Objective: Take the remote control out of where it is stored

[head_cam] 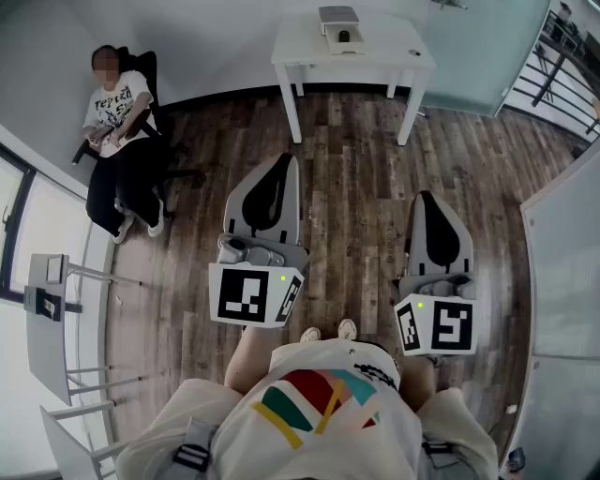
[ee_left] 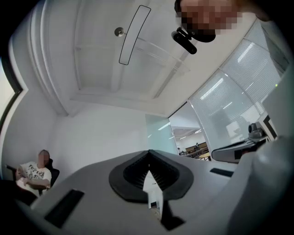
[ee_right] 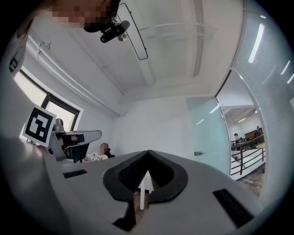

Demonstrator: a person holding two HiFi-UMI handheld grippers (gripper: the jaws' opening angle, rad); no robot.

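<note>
Over the wood floor (head_cam: 356,169), both grippers sit side by side in front of the person, well short of the white table (head_cam: 375,58) at the far end. On the left gripper (head_cam: 284,161) the jaws are together with nothing between them (its own view shows the tips meeting at the apex). The right gripper (head_cam: 424,197) is the same, jaws fully together and empty. I can't pick out the remote. A grey box (head_cam: 338,15) sits on the table with a small dark item (head_cam: 343,36) just in front of it, too small to identify. Both grippers are well apart from it. A seated person (head_cam: 117,141) is in a chair at far left, by the wall.
</note>
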